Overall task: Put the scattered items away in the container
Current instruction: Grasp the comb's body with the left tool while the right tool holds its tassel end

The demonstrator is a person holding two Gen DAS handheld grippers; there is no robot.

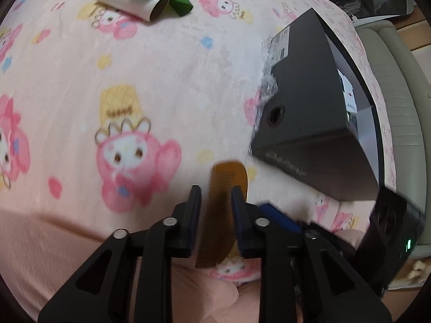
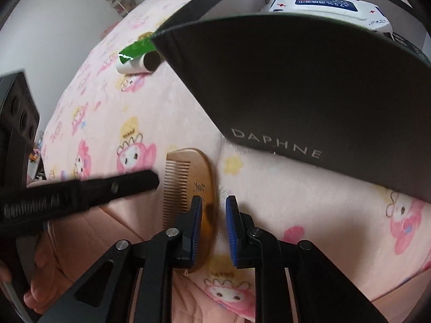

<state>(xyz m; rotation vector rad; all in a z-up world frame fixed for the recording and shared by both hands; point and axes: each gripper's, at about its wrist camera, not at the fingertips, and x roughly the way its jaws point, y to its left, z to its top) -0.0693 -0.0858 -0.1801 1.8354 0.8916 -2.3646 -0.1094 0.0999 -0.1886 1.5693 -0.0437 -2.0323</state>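
We hold the left hand-held gripper [image 1: 215, 202] part-open astride the wooden comb [image 1: 225, 202], which lies on the bed [image 1: 161, 86] at the box's [image 1: 309, 107] seven o'clock (not yet pinched, seemingly). The right hand-held gripper [image 2: 214, 210] hovers open and empty beside the comb, likely to steady it.

We've got a pale pink blanket [image 1: 167, 62] printed with pink bunnies and yellow stars, an amber-brown comb [image 2: 200, 188], a dark grey box [image 2: 309, 86] with pale lettering, and a white tube [image 1: 126, 0] wrapped in green.
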